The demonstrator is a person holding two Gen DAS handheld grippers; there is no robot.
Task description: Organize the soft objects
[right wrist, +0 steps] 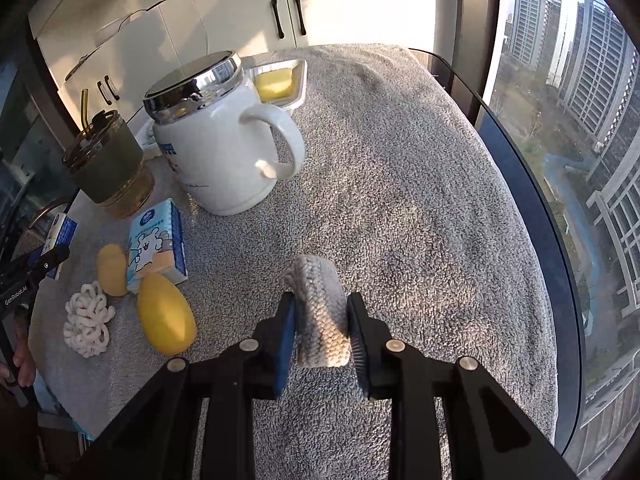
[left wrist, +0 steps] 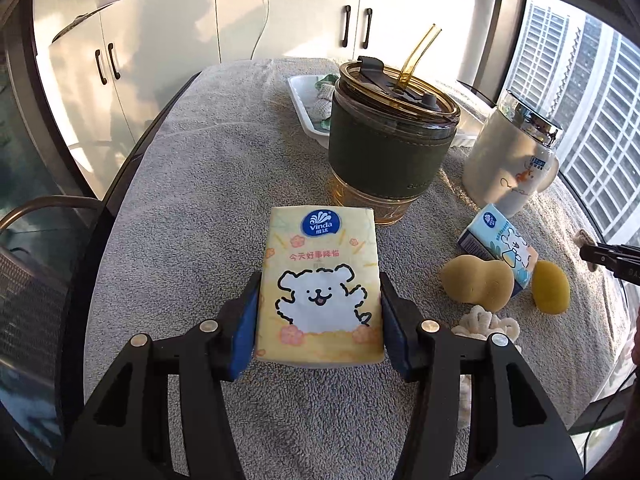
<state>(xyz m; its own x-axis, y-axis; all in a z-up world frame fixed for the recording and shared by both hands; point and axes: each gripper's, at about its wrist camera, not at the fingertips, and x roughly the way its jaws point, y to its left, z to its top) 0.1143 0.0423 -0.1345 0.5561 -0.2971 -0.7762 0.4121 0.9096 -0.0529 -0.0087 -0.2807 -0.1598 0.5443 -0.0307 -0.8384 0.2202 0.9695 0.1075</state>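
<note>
From my left wrist view, my left gripper is clamped on a yellow tissue pack, both blue pads pressing its sides, held above the grey towel-covered surface. Beyond it stands a green-sleeved tumbler with a straw, a white tray behind it, and a white mug to the right. A blue tissue pack lies near two yellow sponges.

From my right wrist view, my right gripper is clenched on a grey knitted cloth, lifted over the towel. To the left lies a white looped scrubber.
</note>
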